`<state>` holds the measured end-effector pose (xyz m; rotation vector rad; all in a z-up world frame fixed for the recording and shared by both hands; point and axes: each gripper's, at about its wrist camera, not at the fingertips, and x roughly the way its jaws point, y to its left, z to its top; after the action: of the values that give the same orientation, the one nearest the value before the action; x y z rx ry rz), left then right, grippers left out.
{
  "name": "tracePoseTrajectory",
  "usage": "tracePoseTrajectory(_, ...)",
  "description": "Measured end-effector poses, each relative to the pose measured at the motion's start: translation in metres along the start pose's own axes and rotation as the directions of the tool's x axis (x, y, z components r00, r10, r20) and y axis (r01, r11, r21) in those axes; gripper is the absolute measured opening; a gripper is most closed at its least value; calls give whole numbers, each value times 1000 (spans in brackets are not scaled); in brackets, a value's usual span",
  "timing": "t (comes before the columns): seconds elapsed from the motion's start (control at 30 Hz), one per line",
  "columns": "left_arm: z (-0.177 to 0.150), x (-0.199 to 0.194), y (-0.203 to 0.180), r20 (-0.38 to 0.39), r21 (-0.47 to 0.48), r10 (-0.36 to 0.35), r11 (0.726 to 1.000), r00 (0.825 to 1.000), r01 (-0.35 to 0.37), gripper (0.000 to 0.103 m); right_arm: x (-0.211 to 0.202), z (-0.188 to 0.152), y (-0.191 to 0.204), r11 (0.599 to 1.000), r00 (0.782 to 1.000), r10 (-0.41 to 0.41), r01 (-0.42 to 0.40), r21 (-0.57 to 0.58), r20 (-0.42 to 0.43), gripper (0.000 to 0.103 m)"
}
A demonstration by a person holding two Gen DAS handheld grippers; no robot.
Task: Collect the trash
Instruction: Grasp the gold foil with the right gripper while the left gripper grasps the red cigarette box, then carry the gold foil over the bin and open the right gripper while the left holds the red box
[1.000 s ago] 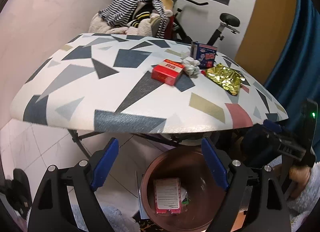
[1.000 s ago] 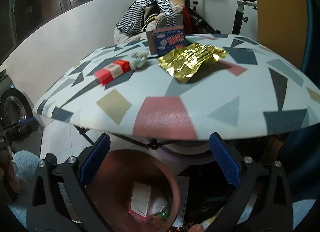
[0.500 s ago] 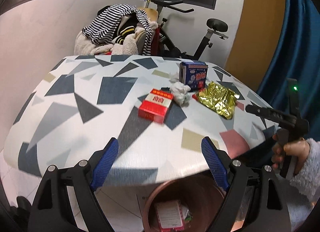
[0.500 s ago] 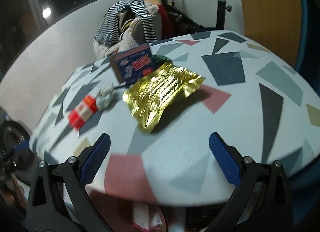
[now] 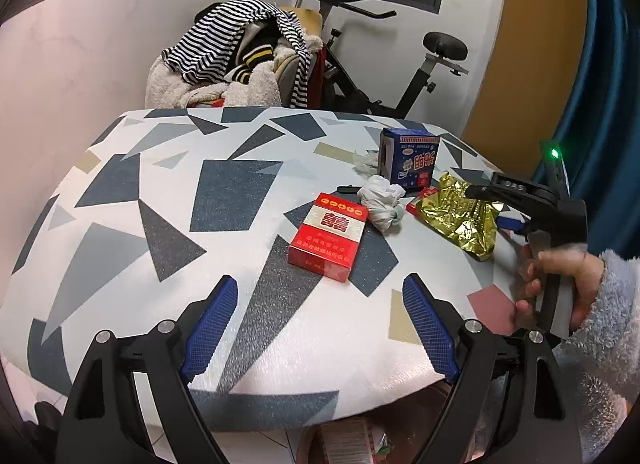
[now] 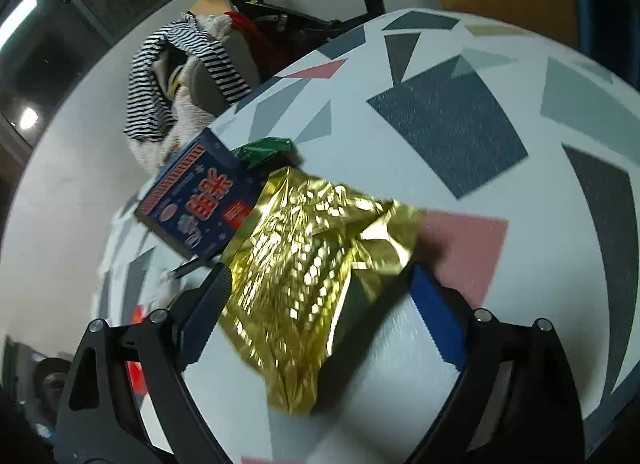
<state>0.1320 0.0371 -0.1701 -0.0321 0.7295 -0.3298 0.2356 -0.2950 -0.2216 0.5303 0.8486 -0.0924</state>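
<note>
**Colours on the patterned counter**

The counter (image 5: 168,199) is white, scattered with navy, grey, tan and pink angular patches. The cigarette pack (image 5: 329,236) is red with gold characters and a white band. The crumpled wrapper (image 6: 308,264) is shiny gold; the box (image 6: 196,203) is dark blue with red lettering. Both tongs carry blue pads (image 5: 208,328) on black arms.
</note>
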Motion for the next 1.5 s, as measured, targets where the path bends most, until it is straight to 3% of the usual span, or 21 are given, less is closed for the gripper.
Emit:
tracePoseTrajectory(0.03,2,4,0,-10,8,-2,1000,1000,2,83,2,2,5,998,999,-51,50,-40,-13,58)
tracePoseTrajectory(0.23,8,26,-3,-75,36,-51,998,996,54,89,-21,5,8,993,999,35,-31,-111,29,33)
tracePoseTrajectory(0.43,20,64,-15,-135,106,-34,993,990,49,89,-47,0,-5,985,993,109,-101,-138,54,33)
tracePoseTrajectory(0.83,55,133,-16,-243,134,62,990,968,-29,88,-87,-16,-16,982,990,100,-82,-170,96,33)
tracePoseTrajectory(0.93,53,142,-16,-282,134,58,991,958,-21,59,-91,-20,-18,981,991,100,-83,-175,91,33)
tracePoseTrajectory(1.1,44,127,-21,-264,163,70,986,962,-27,58,-97,-29,-18,977,991,107,-89,-196,82,33)
tracePoseTrajectory(1.5,36,39,-26,-128,72,2,997,992,7,57,-112,-53,3,956,988,141,-119,-269,64,33)
